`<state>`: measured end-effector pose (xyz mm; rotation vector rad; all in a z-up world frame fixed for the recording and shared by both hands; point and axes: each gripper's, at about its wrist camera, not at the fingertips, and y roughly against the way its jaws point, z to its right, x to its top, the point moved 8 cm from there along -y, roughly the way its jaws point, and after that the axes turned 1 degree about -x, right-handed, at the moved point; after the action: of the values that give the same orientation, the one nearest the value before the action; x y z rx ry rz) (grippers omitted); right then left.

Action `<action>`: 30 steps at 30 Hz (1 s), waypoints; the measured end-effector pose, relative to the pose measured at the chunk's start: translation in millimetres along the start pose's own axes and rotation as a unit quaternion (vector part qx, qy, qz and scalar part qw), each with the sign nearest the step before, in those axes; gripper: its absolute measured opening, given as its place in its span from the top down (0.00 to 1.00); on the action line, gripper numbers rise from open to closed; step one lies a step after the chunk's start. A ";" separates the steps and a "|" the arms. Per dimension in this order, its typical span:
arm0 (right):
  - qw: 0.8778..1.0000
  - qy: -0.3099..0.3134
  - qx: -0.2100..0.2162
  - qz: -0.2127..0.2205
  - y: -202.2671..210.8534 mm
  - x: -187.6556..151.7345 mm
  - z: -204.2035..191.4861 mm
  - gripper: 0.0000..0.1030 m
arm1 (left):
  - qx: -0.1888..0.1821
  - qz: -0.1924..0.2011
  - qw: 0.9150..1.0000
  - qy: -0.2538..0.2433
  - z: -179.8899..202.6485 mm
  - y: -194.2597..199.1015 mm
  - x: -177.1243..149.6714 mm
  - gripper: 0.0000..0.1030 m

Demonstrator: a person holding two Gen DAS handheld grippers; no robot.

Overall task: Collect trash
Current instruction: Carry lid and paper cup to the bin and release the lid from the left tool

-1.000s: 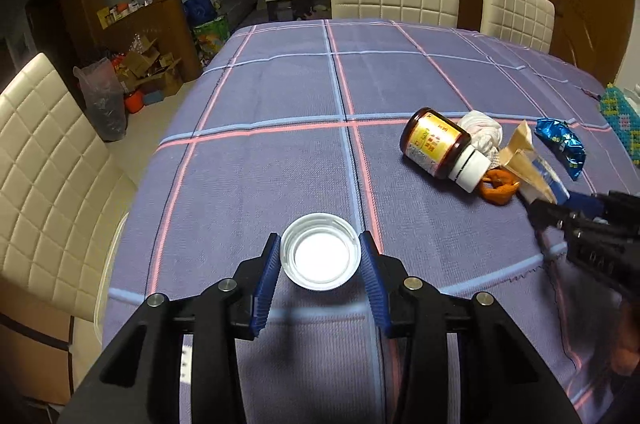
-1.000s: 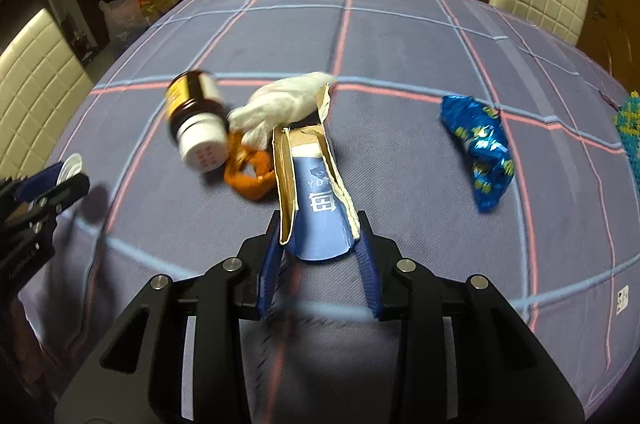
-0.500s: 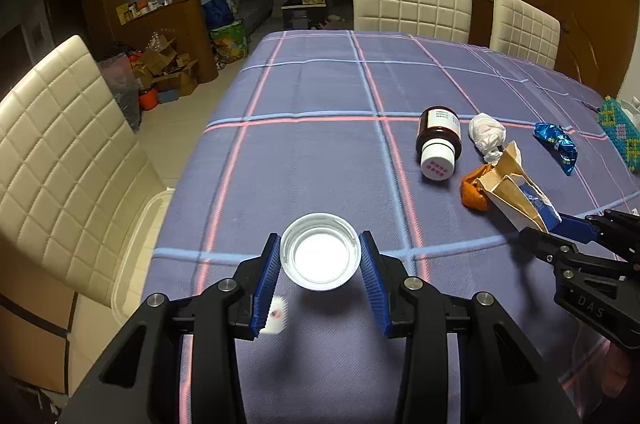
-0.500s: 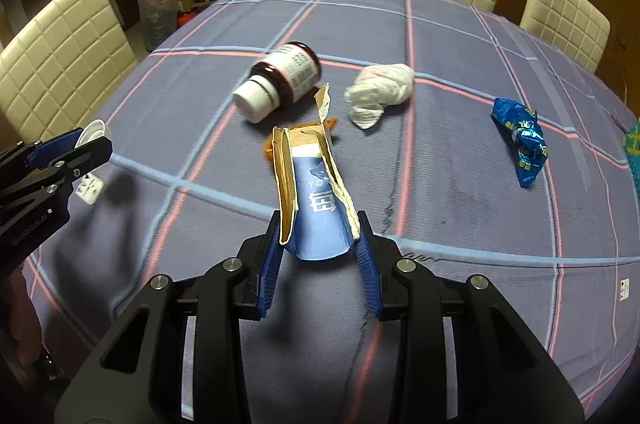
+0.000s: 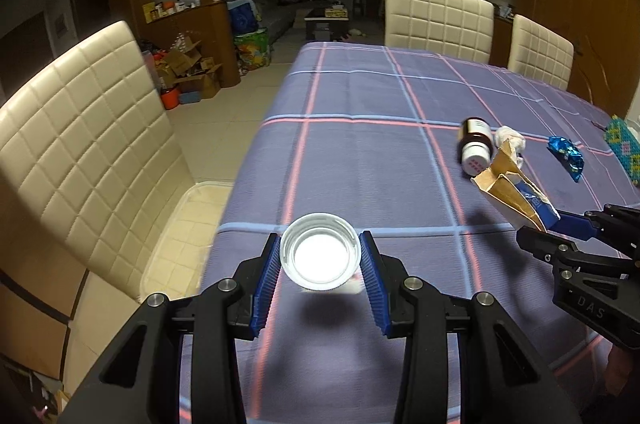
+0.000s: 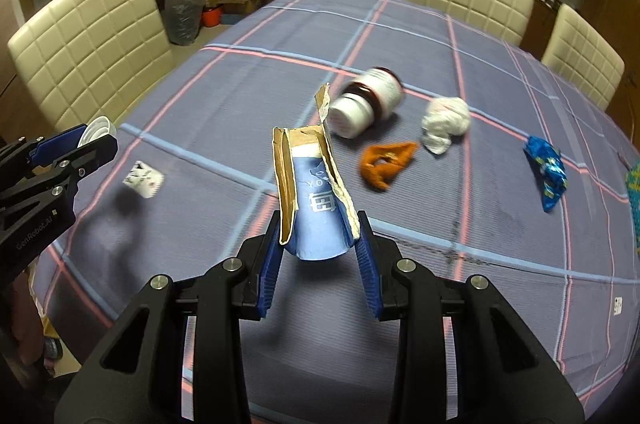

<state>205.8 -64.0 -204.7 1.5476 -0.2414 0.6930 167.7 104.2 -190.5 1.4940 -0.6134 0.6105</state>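
My left gripper (image 5: 320, 260) is shut on a clear plastic lid (image 5: 320, 251), held above the table's near left edge; it also shows in the right wrist view (image 6: 98, 132). My right gripper (image 6: 318, 248) is shut on a torn blue and brown paper box (image 6: 316, 192), lifted above the cloth; the box also shows in the left wrist view (image 5: 516, 190). On the table lie a brown bottle with a white cap (image 6: 368, 100), an orange peel (image 6: 384, 162), a crumpled white tissue (image 6: 446, 122), a blue foil wrapper (image 6: 548, 174) and a small white scrap (image 6: 143, 179).
The table has a purple plaid cloth (image 5: 360, 152). Cream padded chairs stand at the left (image 5: 80, 144) and far side (image 5: 436, 20). A clear plastic bin (image 5: 180, 236) sits on the left chair's seat. Boxes and bags (image 5: 192, 72) clutter the floor beyond.
Both grippers have lifted and drawn back toward the near left of the table with their loads. The bottle has rolled slightly. A small white scrap now lies under the left gripper.
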 end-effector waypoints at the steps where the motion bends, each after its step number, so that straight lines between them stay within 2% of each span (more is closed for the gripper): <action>1: 1.000 0.005 0.001 0.000 -0.2 1.1 -4.9 0.65 | 0.002 0.000 1.000 0.003 -4.2 0.7 -0.6 0.62; 12: 0.999 0.050 0.013 0.000 -6.3 14.3 -56.5 0.65 | 0.031 0.007 0.999 0.020 -41.8 5.1 -8.8 0.62; 30: 0.994 0.107 0.026 -0.005 -20.8 35.8 -116.5 0.65 | 0.055 0.002 0.997 0.055 -95.8 -3.1 -17.7 0.62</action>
<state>213.1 59.5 -207.3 1.5099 -0.0563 0.8559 157.1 200.1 -204.2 1.5501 -0.5056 0.7347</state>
